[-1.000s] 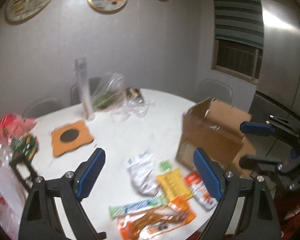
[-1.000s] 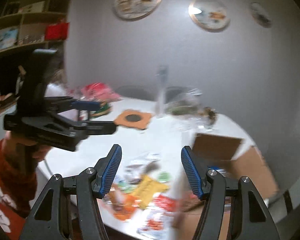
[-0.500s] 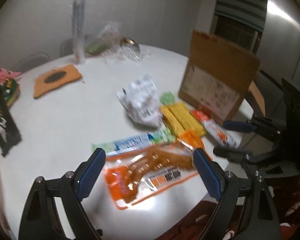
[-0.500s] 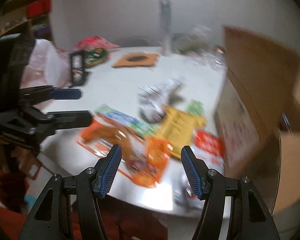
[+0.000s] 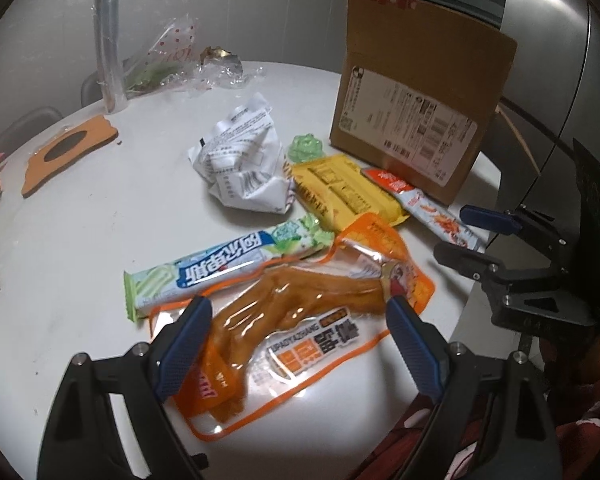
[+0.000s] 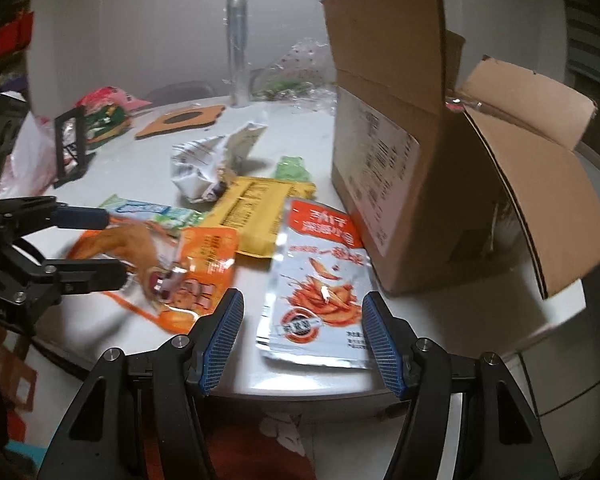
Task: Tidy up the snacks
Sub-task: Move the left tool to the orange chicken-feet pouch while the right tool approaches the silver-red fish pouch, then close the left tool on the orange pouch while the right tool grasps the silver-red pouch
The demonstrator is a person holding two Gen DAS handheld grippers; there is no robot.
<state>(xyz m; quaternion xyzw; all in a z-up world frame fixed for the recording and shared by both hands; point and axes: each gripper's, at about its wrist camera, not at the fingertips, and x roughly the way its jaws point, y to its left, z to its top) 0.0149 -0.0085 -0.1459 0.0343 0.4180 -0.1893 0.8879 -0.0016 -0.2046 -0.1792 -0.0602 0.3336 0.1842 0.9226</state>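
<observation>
I had the left tongs (image 5: 296, 322) spread wide over the near edge of the white round table (image 5: 80, 216), one finger on each side of the clear orange-trimmed pouch of braised meat (image 5: 296, 320), touching nothing that I could see. Just beyond that pouch lay a long green-and-blue candy stick (image 5: 228, 264), and farther back a crumpled white wrapper (image 5: 244, 160), a small green jelly cup (image 5: 306, 147) and a yellow packet (image 5: 340, 192). The right tongs (image 6: 302, 334) were also spread, empty, with the near end of the silver-and-red spicy snack pouch (image 6: 320, 280) lying flat between their fingers at the table's edge. That pouch sat just beside the open cardboard box (image 6: 420, 160), which stood to the right with its flaps up. On the far side of the table I could see a clear plastic tube (image 5: 108, 44) standing upright, crumpled cellophane (image 5: 180, 60) beside it and an orange coaster (image 5: 66, 152) to the left.
</observation>
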